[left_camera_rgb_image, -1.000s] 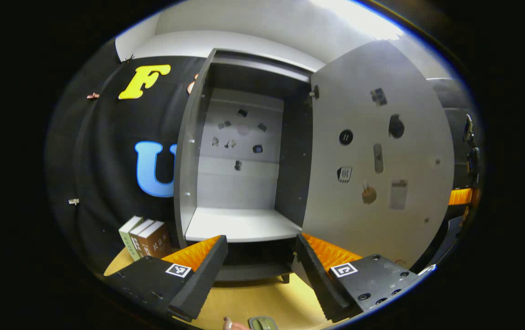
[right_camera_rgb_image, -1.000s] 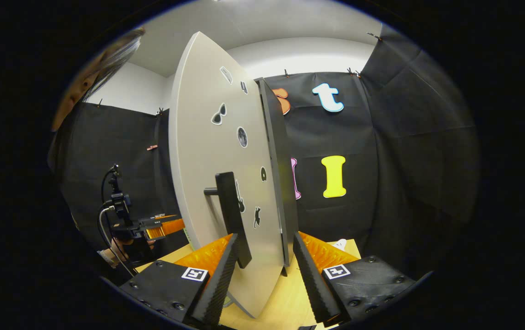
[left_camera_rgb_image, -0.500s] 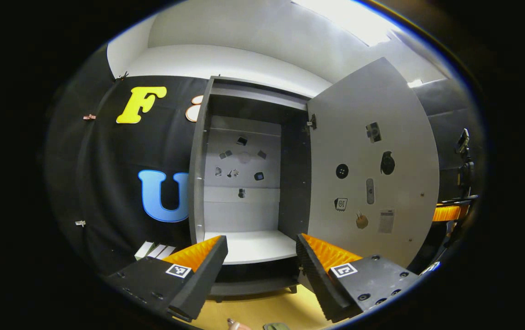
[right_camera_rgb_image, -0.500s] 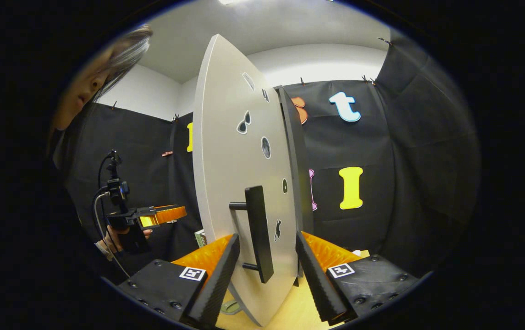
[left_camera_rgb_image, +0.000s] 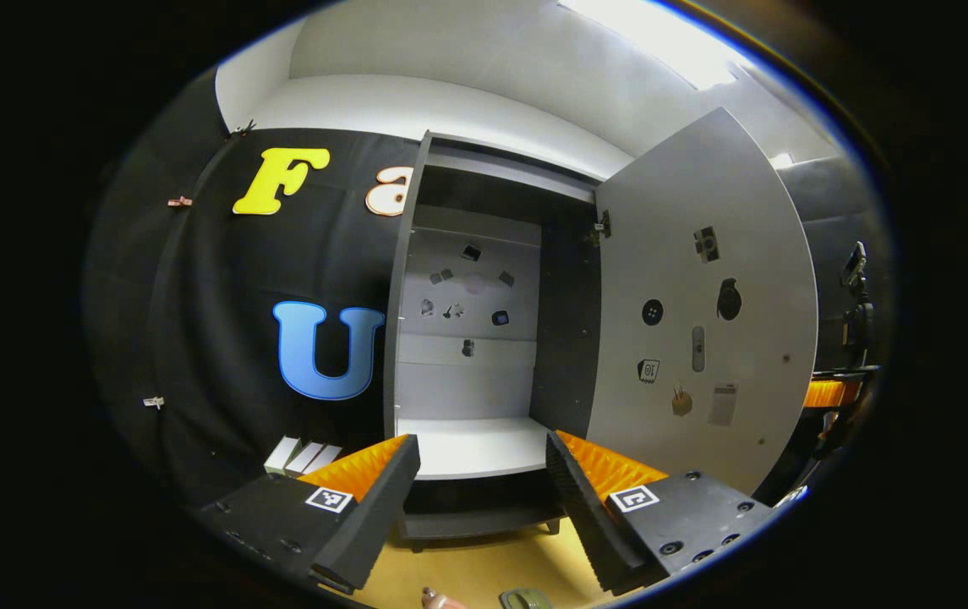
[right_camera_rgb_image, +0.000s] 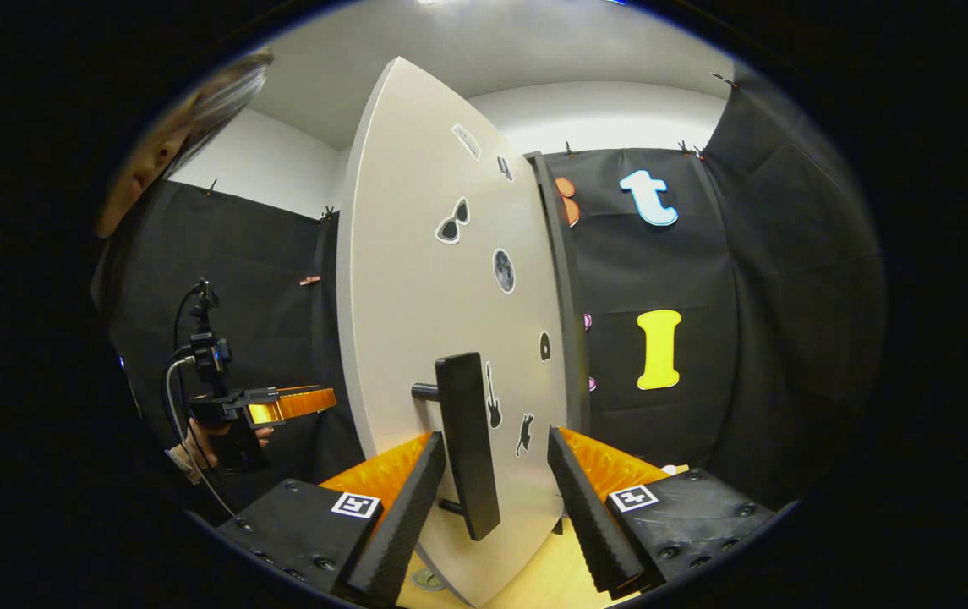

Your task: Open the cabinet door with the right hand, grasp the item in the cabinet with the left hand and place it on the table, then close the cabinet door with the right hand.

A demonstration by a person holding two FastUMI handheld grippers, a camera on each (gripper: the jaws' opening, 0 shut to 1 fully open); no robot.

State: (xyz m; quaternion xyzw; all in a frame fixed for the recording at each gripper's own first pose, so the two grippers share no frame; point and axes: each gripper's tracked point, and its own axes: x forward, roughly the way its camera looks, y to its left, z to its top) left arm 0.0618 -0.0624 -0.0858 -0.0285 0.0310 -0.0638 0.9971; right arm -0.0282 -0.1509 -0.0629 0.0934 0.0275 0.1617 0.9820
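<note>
While the door stands swung wide: the step in hand looks like the last one, closing it with the right hand.

Left gripper view, left gripper [left_camera_rgb_image: 482,482]: jaws spread wide and empty, hovering before the open cabinet [left_camera_rgb_image: 484,338].
Left gripper view, shelf [left_camera_rgb_image: 471,446]: a bare white board, with small stickers on the back wall above it and nothing standing on it.
Left gripper view, item: a small greenish thing [left_camera_rgb_image: 524,599] lies on the wooden table [left_camera_rgb_image: 484,571] at the bottom edge, near a pinkish bit that is too cropped to name; it is probably the item taken out, though too little shows to be sure.
Left gripper view, cabinet door [left_camera_rgb_image: 703,321]: open to the right, its stickered inner face turned toward the camera.
Left gripper view, books [left_camera_rgb_image: 302,457]: standing left of the cabinet, against the cloth.

Right gripper view, right gripper [right_camera_rgb_image: 496,495]: jaws wide, straddling the dark bar handle [right_camera_rgb_image: 467,444] on the door's outer face; neither finger presses on it.
Right gripper view, other gripper: held level in the person's hand [right_camera_rgb_image: 221,440] at the far left, well apart from the door.
Right gripper view, next move: likely pinching the handle or pushing the panel so that it swings to the cabinet's front, with the left gripper kept out of the path.
</note>
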